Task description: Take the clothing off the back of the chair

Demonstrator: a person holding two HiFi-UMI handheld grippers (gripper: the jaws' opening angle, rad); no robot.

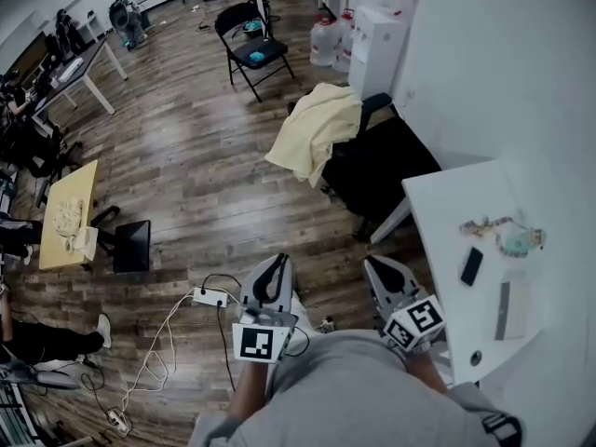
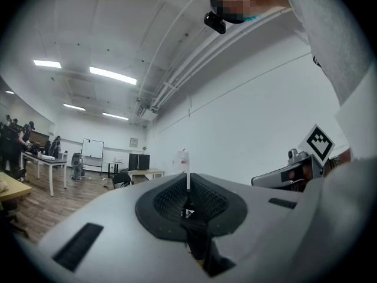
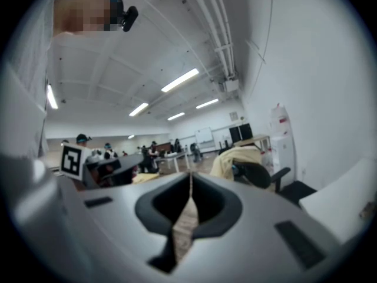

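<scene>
Long ceiling lights (image 2: 112, 75) made the room bright around me. The wood floor (image 1: 177, 142) shone, and my pictures' edges looked bent and dark.

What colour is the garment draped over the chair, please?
Pale yellow; the garment shows best in the head view.

The yellow clothing (image 1: 315, 130) hides the back of the black chair (image 1: 377, 170). On the white desk (image 1: 447, 203) at right, the small items (image 1: 503, 234) are too tiny to name. A person (image 1: 42, 340) at the lower left edge is cut off.
</scene>
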